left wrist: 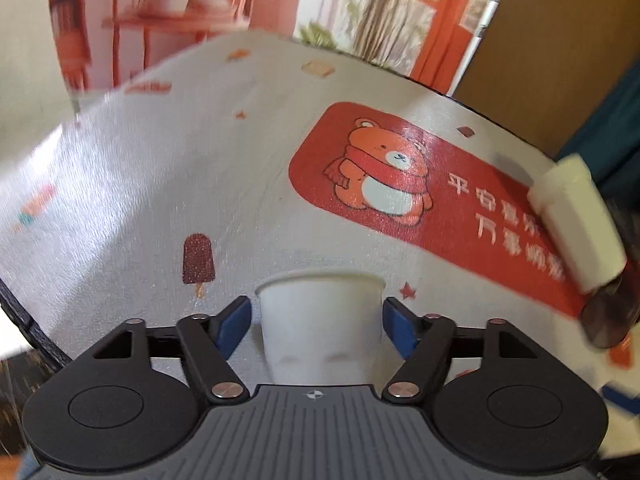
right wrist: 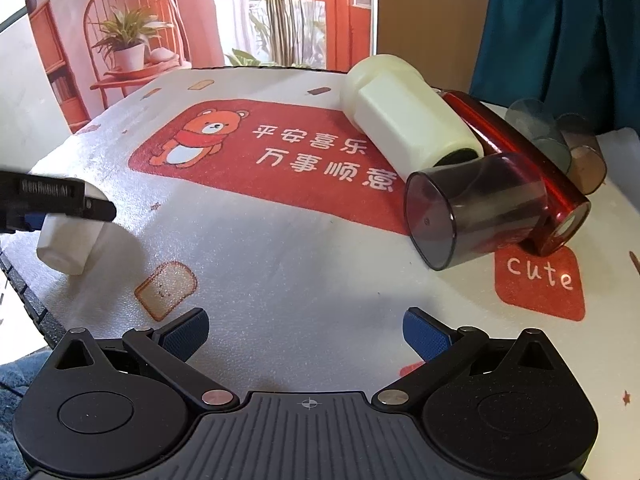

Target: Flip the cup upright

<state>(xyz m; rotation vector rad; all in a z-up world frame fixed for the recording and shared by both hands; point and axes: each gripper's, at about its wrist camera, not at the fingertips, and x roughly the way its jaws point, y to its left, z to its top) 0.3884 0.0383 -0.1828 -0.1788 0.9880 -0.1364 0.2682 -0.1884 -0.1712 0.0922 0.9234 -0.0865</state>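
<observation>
A small white paper cup (left wrist: 320,320) sits between the blue pads of my left gripper (left wrist: 316,320), its rim pointing away from the camera. The jaws stand wide and the pads flank the cup with small gaps on both sides. In the right wrist view the same cup (right wrist: 66,240) is under the left gripper's black finger (right wrist: 60,200) at the far left, tilted with its rim low on the mat. My right gripper (right wrist: 306,332) is open and empty over the white mat near the front.
A white mat with a red bear panel (right wrist: 256,152) covers the table. At the right lie a cream cup (right wrist: 412,120), a dark translucent cup (right wrist: 472,208), a red cup (right wrist: 532,168) and grey and brown cups (right wrist: 560,136). The mat's dark edge (right wrist: 24,292) is at the left.
</observation>
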